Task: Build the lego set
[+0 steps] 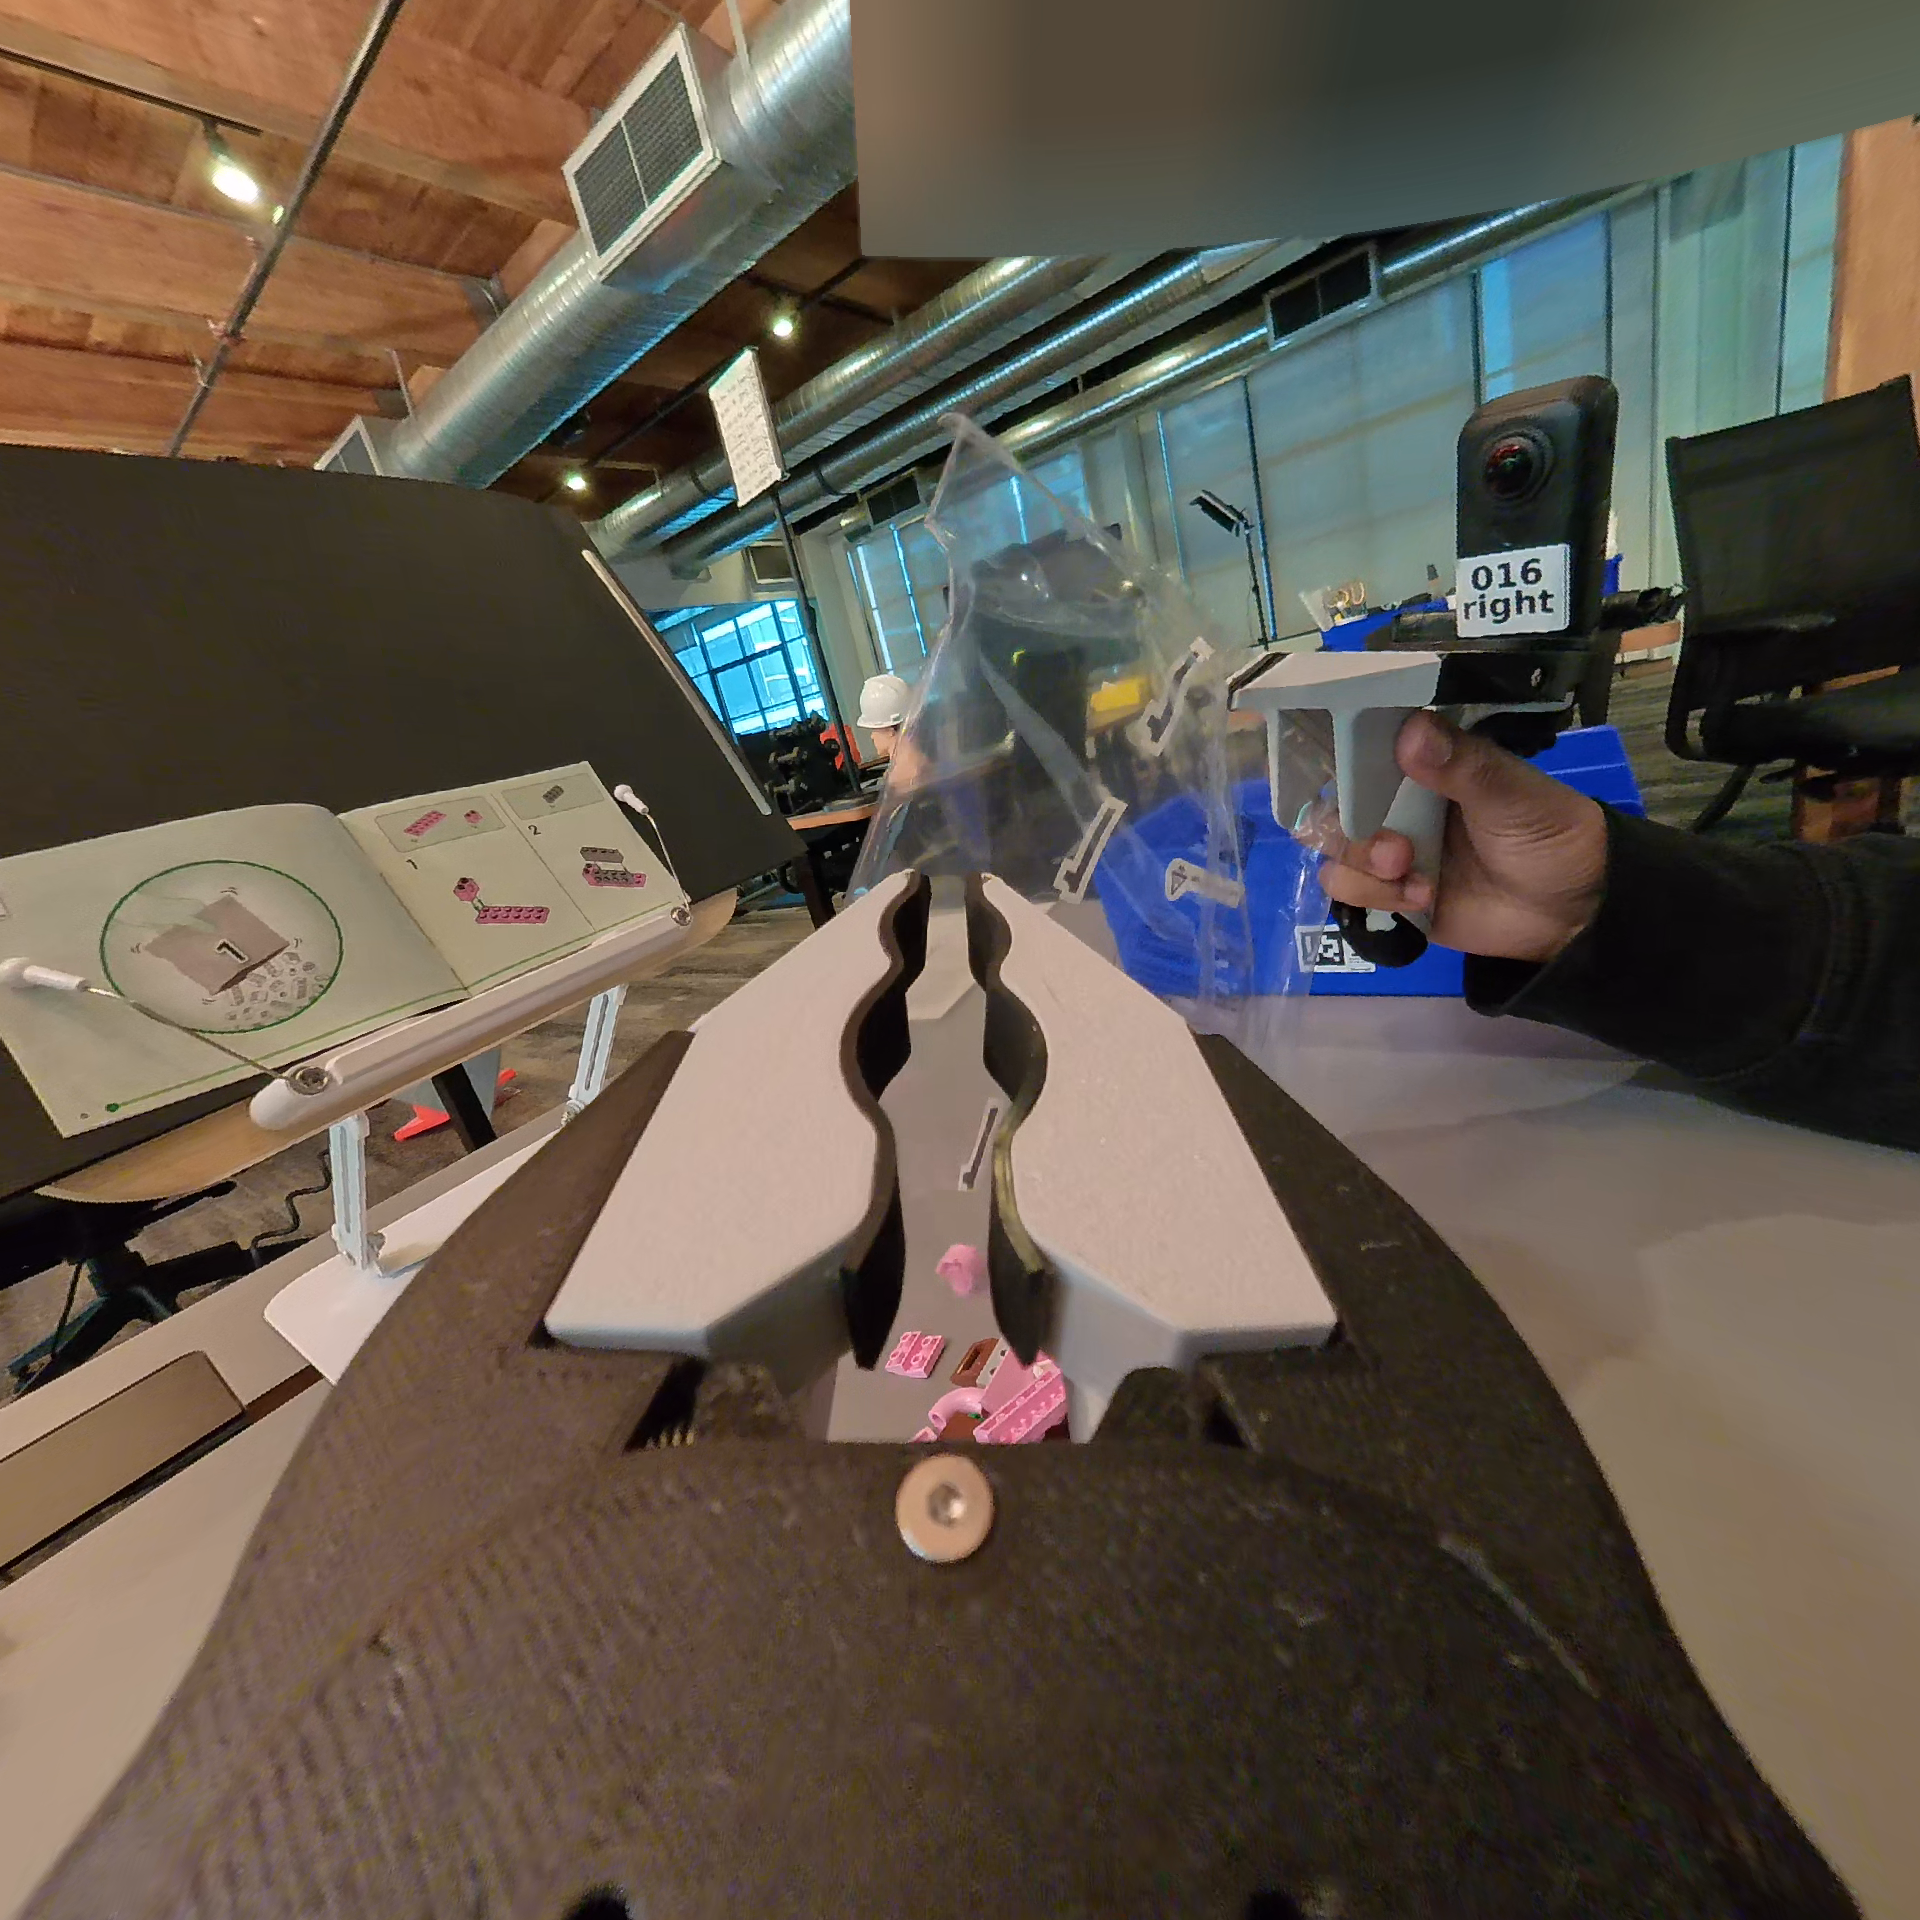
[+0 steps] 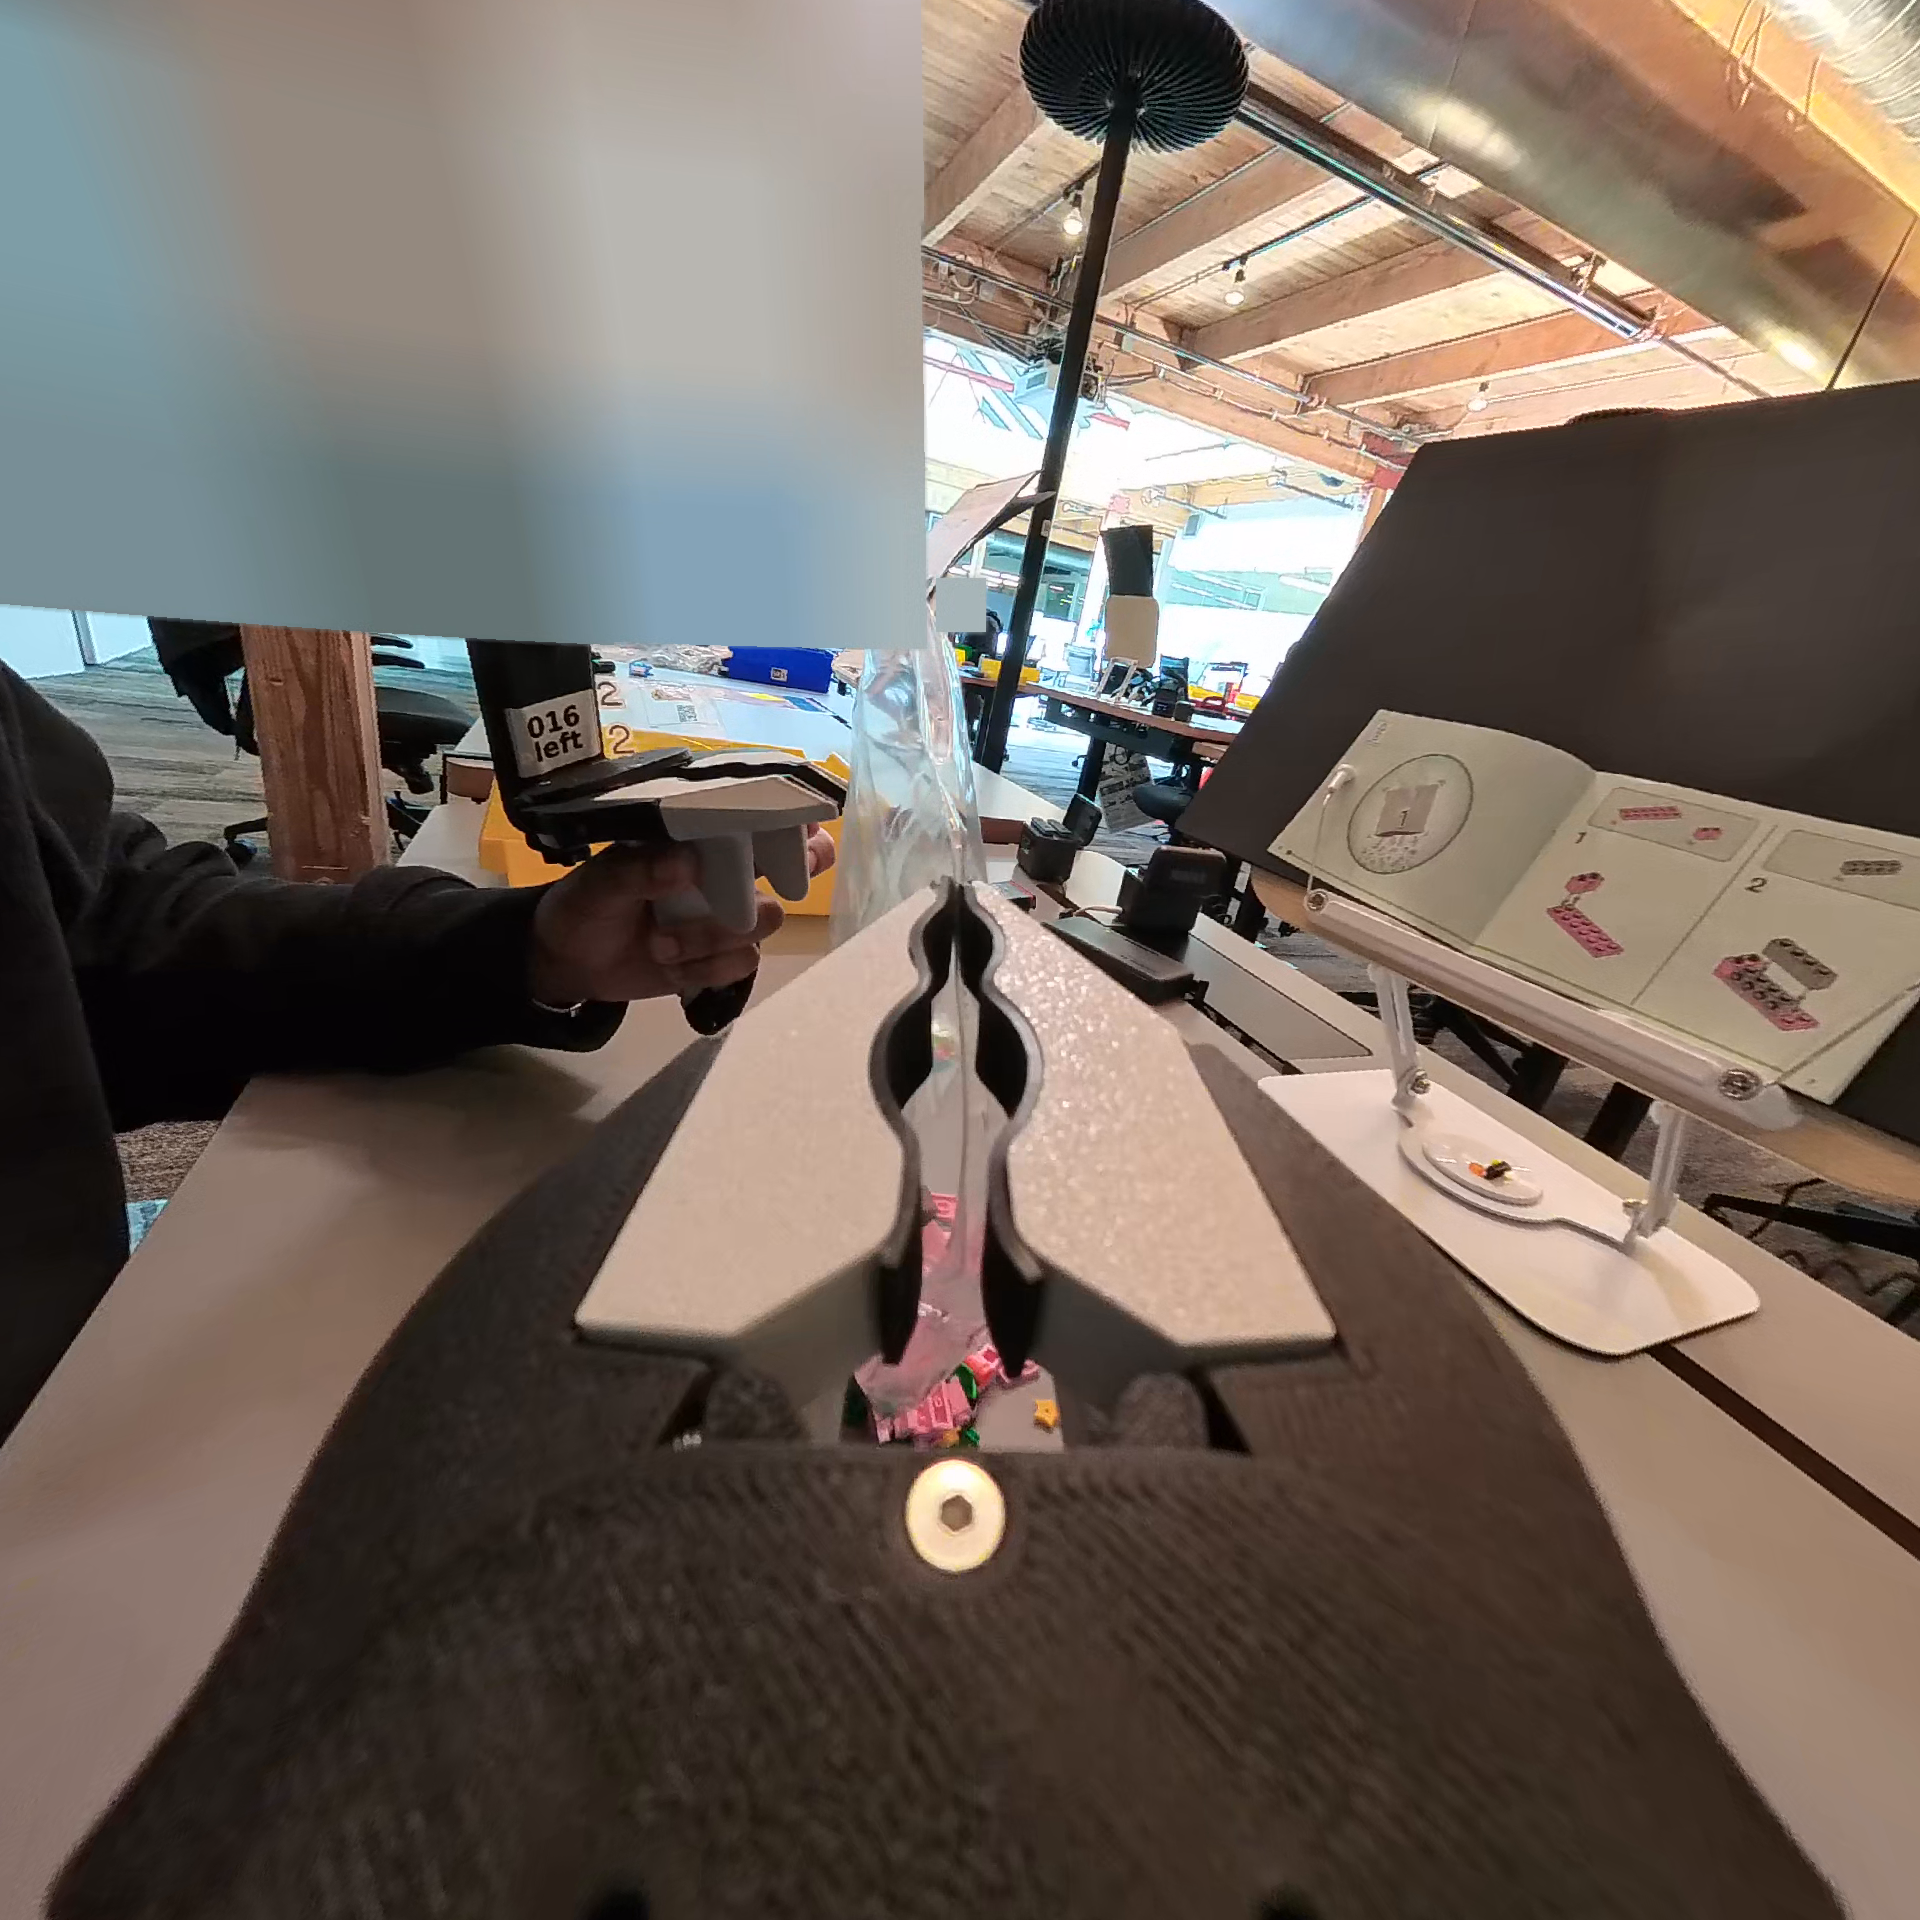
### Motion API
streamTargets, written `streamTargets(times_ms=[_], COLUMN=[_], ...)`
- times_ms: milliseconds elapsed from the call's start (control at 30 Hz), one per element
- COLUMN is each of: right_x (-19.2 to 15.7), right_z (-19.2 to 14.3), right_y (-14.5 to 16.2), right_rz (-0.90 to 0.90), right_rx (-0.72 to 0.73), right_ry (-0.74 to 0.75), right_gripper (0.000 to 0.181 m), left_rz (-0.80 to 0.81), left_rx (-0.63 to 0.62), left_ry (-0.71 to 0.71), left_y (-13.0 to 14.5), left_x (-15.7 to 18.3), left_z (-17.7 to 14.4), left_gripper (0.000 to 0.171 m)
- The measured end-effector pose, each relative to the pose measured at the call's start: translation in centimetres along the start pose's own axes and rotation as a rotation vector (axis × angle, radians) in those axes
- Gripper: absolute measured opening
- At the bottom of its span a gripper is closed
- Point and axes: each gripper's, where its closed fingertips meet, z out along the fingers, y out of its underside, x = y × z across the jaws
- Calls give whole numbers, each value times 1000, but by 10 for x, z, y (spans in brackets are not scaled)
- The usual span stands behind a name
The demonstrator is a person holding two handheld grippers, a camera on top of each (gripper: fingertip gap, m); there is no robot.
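Observation:
A clear plastic bag (image 1: 1049,717) is held up over the table between both grippers. My left gripper (image 1: 947,885) is nearly closed, with the bag's film running between its fingers. My right gripper (image 2: 960,889) is shut on the bag (image 2: 904,790), which rises from its tips. Each gripper shows in the other's view, hand-held at the bag's edge: the right one (image 1: 1247,686) and the left one (image 2: 831,800). Loose pink lego pieces (image 1: 961,1268) lie on the table below, with green ones and a yellow star (image 2: 1044,1410) among them.
An open instruction booklet (image 1: 312,914) (image 2: 1590,883) rests on a white stand, with a black board behind it. The grey table (image 1: 1558,1299) lies below. Blue bins (image 1: 1392,966) stand beyond the bag, and a yellow bin (image 2: 644,831) behind the left gripper. A person's sleeves reach in. Left tips to right tips: about 12 centimetres.

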Motion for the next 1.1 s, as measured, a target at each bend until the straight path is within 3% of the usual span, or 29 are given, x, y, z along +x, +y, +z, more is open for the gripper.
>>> streamTargets(times_ms=[167, 367, 433, 567, 633, 967, 1100], right_x=[1, -7, -10, -21, -27, -43, -45], right_z=[6, 7, 11, 14, 19, 22, 24], right_y=[15, 9, 16, 13, 19, 16, 13], right_rz=[24, 19, 52, 26, 25, 24, 28], right_rx=[-75, -36, -71, -56, -86, -65, -42], right_ry=[-2, -33, -67, -98, -123, -196, -193], right_gripper=[0, 0, 0, 0, 0, 1, 1], left_rz=[3, 8, 3, -28, -44, 31, 11], left_rx=[-7, -6, -8, -42, -85, -189, -287], left_ry=[0, -14, -16, 37, 67, 79, 101], left_y=[2, 2, 3, 9, 16, 36, 55], left_x=[0, -1, -1, 7, 13, 22, 28], left_z=[1, 1, 1, 5, 8, 14, 17], left_gripper=[5, 11, 18, 51, 59, 63, 87])
